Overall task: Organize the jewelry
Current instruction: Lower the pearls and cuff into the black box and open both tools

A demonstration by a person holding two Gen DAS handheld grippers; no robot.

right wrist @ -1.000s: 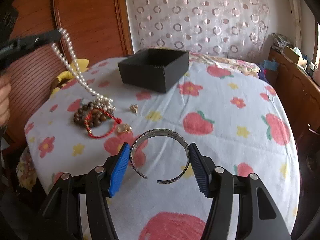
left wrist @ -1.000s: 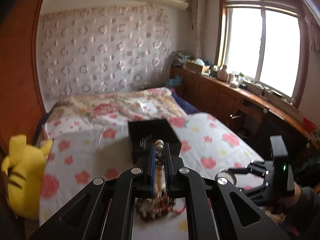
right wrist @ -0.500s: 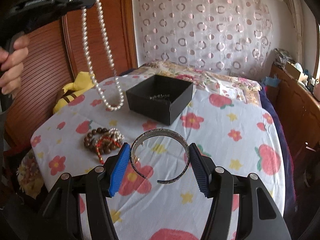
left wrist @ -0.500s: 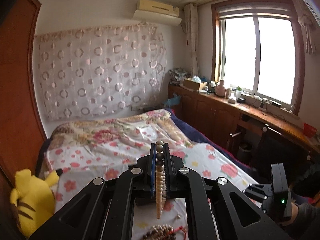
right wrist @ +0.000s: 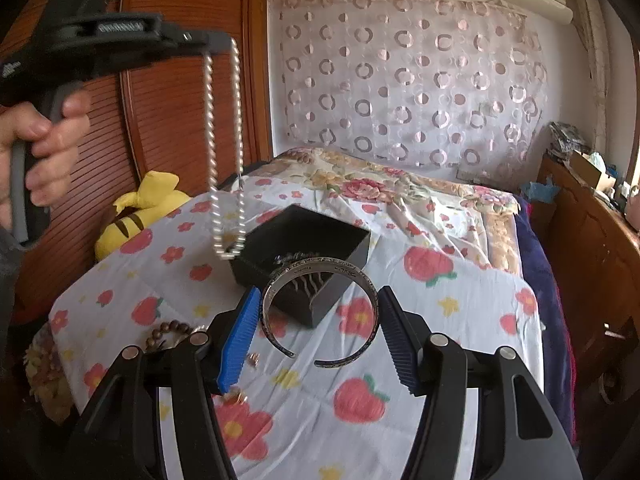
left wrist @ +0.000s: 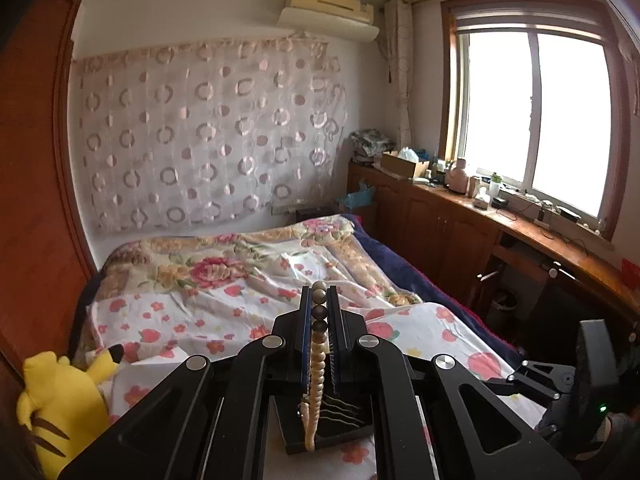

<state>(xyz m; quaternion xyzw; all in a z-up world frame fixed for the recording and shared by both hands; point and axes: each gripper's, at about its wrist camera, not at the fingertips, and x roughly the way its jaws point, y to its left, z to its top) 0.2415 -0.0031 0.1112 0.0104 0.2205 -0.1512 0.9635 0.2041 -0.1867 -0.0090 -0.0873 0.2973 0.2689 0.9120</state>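
Pinching the pearl necklace (right wrist: 224, 148) between shut jaws, the left gripper (left wrist: 319, 300) dangles it beside the black box (right wrist: 300, 256) on the bed (right wrist: 440, 320), where a swing could drop it outside. Spread wide, the right gripper (right wrist: 320, 320) clamps a silver cuff bracelet (right wrist: 320, 304) above the box's near corner; its springy open ring could slip free.

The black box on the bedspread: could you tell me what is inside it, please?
Inside the black box lie some thin chains on its dark floor. The silver bangle held by the right gripper crosses in front, hiding part of the interior.
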